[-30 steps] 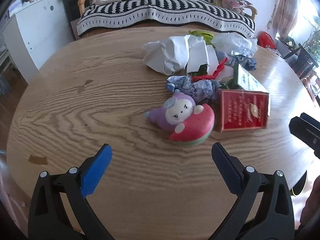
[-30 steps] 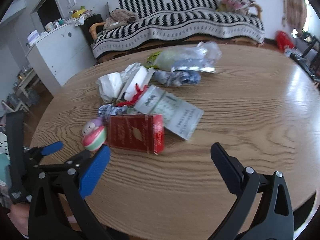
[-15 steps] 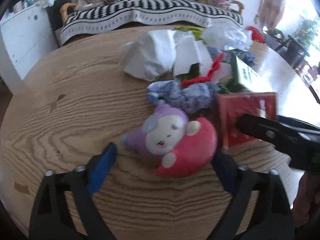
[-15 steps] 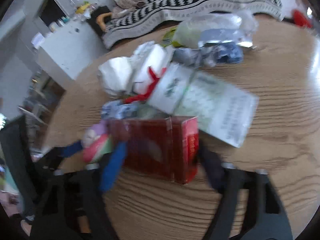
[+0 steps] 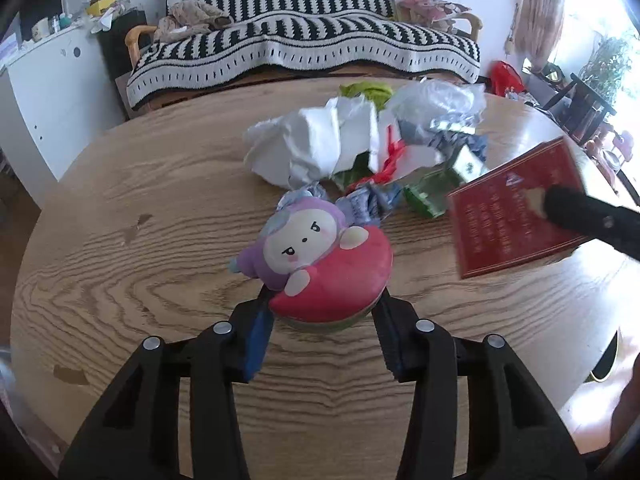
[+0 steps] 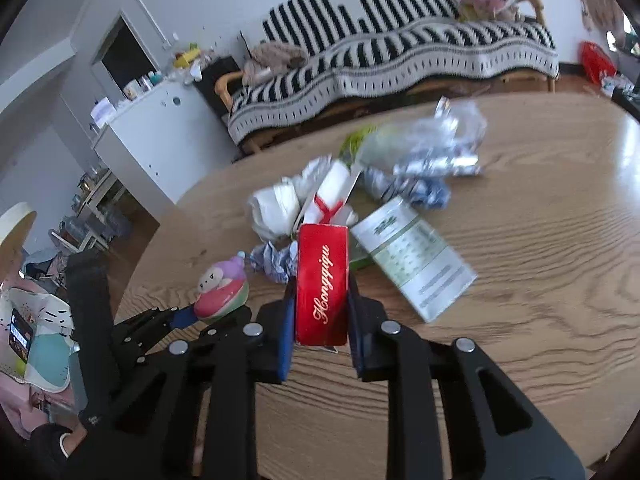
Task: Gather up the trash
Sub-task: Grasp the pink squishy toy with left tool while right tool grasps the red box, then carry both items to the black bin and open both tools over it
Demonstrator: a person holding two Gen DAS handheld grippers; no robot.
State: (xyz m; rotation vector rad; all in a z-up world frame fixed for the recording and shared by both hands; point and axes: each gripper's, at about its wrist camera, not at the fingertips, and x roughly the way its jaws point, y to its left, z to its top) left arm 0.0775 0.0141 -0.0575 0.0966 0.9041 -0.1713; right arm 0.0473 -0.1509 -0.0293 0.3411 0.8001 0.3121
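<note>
Wooden table | left gripper now closing on squishy toy | right gripper closing, apparently lifting red box

The left gripper and the right gripper are each showing black plastic arms with long cut-out slots behind the claw. Round silver screws are sitting along those arms, and blue pads are lining the fingers' inner faces.
</note>
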